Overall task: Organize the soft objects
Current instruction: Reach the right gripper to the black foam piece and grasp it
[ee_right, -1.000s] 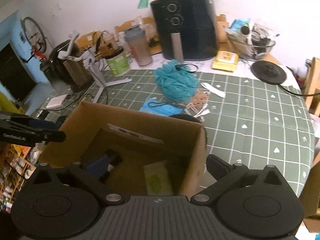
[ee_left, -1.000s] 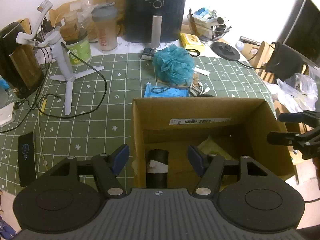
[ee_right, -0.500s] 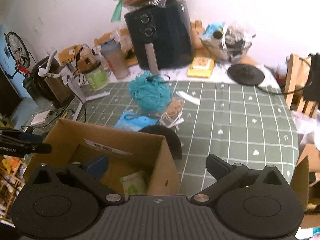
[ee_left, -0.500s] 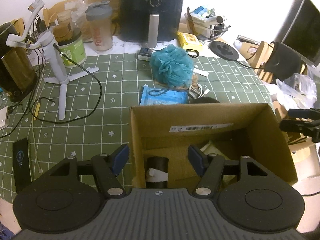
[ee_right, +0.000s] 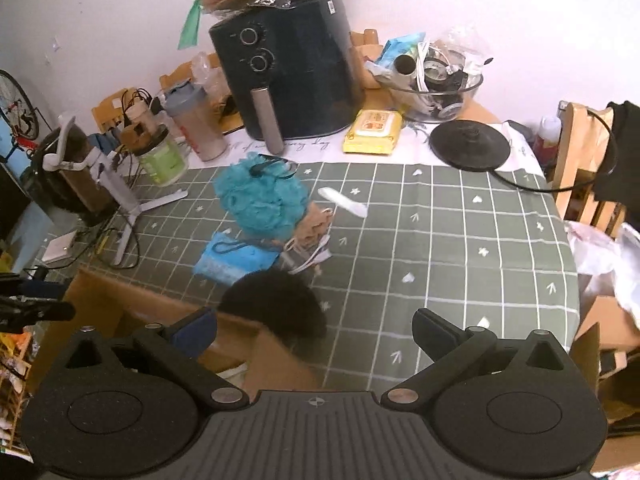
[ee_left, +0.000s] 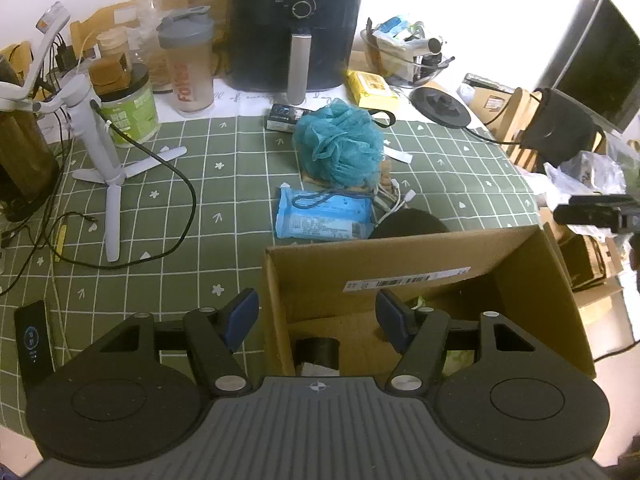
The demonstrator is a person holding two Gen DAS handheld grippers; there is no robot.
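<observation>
Taking the cardboard box (ee_left: 420,264) as my mark: my left gripper (ee_left: 318,316) hangs over its left wall, jaws parted and empty. Beyond its far wall lie the blue wipes pack (ee_left: 324,216), the teal bath pouf (ee_left: 340,144) and the black fluffy thing (ee_right: 276,304) touching that wall. My right gripper (ee_right: 316,328) is over its right corner, jaws wide, empty.

My right gripper (ee_right: 314,330) hangs empty, jaws apart, over the cardboard box's (ee_right: 264,354) far corner; beyond the box lie a black fuzzy thing (ee_right: 280,304) and teal loofah (ee_right: 262,196).
</observation>
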